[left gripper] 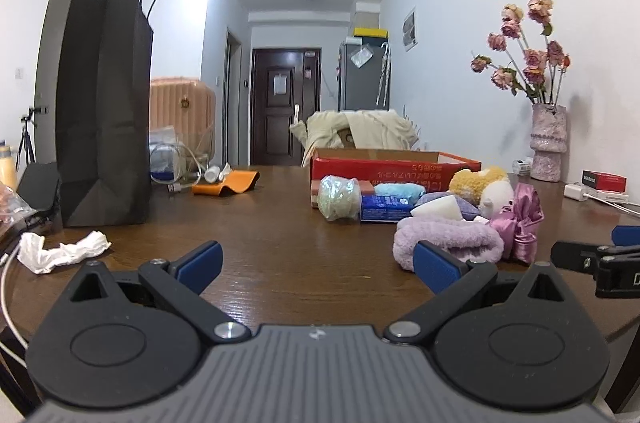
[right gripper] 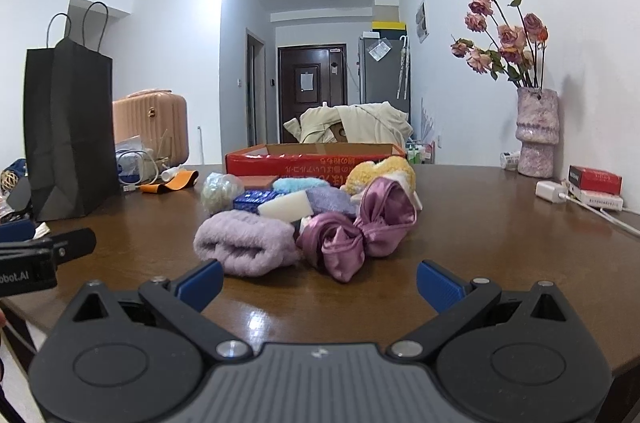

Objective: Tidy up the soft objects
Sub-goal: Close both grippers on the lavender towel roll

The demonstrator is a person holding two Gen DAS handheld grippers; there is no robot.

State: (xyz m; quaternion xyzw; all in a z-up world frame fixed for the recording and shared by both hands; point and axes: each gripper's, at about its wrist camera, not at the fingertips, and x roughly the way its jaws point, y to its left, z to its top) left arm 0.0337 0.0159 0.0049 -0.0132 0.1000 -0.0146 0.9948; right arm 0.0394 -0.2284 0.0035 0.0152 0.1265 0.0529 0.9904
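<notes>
A heap of soft things lies on the brown table before a red cardboard box (right gripper: 312, 161) (left gripper: 394, 167): a lilac fluffy towel roll (right gripper: 246, 243) (left gripper: 448, 237), a pink satin bow (right gripper: 360, 231) (left gripper: 518, 223), a white sponge (right gripper: 286, 207) (left gripper: 436, 209), a light blue plush (right gripper: 298, 185), a yellow plush (right gripper: 380, 171) (left gripper: 476, 179), a wrapped greenish ball (right gripper: 220, 191) (left gripper: 338, 197). My right gripper (right gripper: 320, 283) is open and empty, just short of the heap. My left gripper (left gripper: 318, 263) is open and empty, left of the heap.
A tall black paper bag (left gripper: 106, 127) (right gripper: 68, 135) stands at the left. A crumpled tissue (left gripper: 64, 251), an orange case (left gripper: 226, 183) and cables lie near it. A vase of dried roses (right gripper: 536, 131), small boxes (right gripper: 596, 183) and a charger sit at the right.
</notes>
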